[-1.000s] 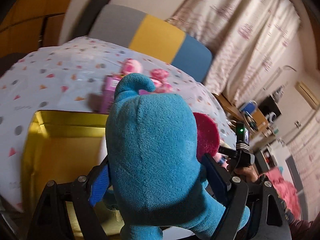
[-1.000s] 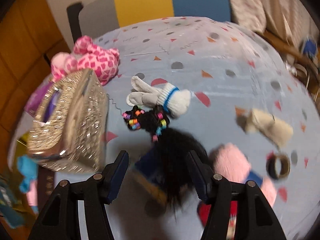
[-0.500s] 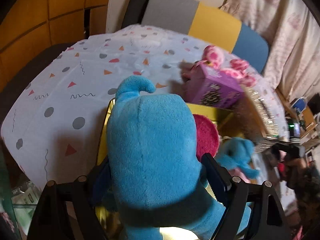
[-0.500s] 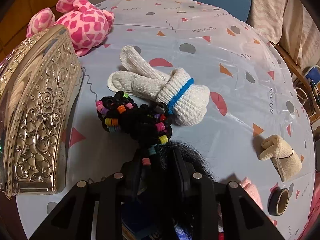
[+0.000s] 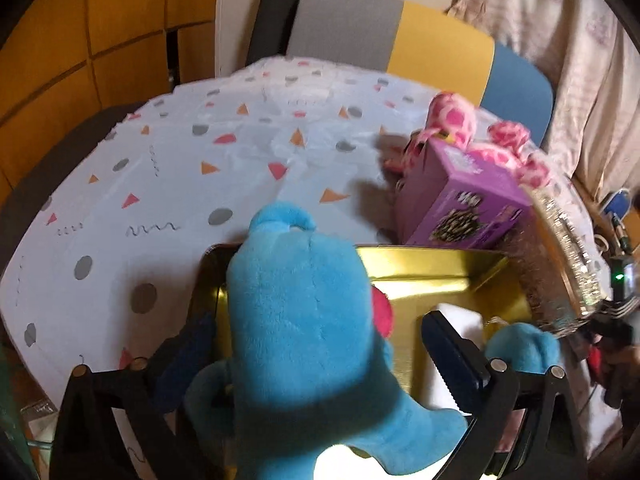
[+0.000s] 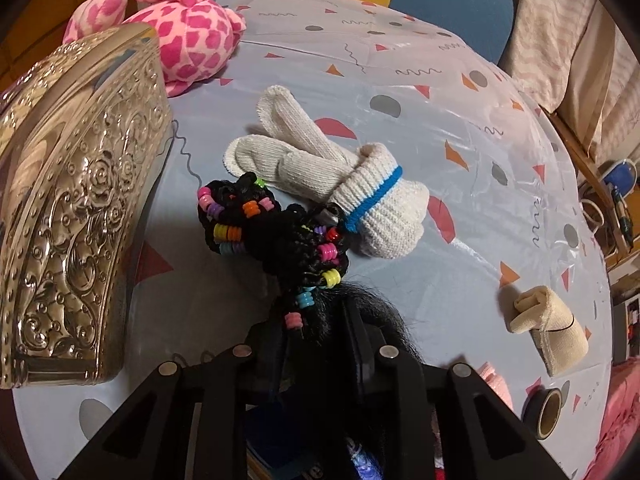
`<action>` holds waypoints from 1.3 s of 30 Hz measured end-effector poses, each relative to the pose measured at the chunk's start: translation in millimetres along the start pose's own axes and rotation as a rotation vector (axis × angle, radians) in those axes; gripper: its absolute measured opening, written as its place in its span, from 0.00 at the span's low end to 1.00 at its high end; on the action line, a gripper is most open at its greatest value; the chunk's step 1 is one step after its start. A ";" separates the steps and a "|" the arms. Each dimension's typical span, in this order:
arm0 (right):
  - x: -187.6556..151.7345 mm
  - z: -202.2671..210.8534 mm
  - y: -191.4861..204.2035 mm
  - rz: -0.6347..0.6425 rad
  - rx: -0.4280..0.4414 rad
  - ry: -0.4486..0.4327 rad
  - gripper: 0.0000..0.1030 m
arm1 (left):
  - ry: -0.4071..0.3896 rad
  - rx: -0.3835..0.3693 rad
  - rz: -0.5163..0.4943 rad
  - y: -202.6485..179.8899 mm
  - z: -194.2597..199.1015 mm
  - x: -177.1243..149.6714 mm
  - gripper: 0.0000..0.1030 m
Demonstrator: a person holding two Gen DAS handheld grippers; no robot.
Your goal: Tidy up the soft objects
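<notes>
While most of the soft things lie out on the tabletop (image 6: 460, 92), the sorting looks to be in its early part, judged from how few have reached the gold box (image 5: 420, 268). That box stands open at the near edge of the spotted cloth, its embossed lid (image 6: 76, 208) propped up at its side, and a pale patch on its floor may be something already stowed, though that cannot be told for sure.

The blue plush toy (image 5: 300, 320) hangs over the box's open mouth. The left gripper (image 5: 316, 348) has just been opening its jaws, which now stand released on either side of the toy with a gap showing at the right one; whether the left one touches the plush is hidden. This piece seems all but delivered.

Behind the lid sits the pink spotted plush (image 6: 188, 36), with a purple carton (image 5: 464, 200) beside it, both outside the box.

Out on the cloth, the white knit glove (image 6: 340, 184) with its blue cuff band lies just beside the black braided hairpiece (image 6: 280, 236) strung with coloured beads. The right gripper (image 6: 316, 332) has just been closing, and its jaws are clenched on the hairpiece's loose black strands, so that looks to be the next item in line.

Farther right lie a rolled beige cloth (image 6: 548, 332) and a small roll of tape (image 6: 546, 412), both untouched.
</notes>
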State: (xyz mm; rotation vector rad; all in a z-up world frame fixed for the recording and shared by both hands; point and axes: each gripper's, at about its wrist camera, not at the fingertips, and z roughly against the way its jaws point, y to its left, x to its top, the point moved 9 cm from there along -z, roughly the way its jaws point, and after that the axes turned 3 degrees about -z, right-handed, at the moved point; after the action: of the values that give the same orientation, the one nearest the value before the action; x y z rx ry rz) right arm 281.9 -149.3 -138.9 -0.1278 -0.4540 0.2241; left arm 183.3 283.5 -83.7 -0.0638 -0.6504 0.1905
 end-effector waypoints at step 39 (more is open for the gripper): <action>-100.3 111.8 44.5 -0.276 0.482 -0.011 0.41 | -0.159 -0.047 -0.093 -109.2 101.1 -76.5 1.00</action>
State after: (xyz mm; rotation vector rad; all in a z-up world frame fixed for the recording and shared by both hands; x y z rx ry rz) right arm 135.9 -122.5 -88.9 0.4059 -0.4125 0.0585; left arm 79.4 161.3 -36.0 -0.0640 -0.8150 0.0907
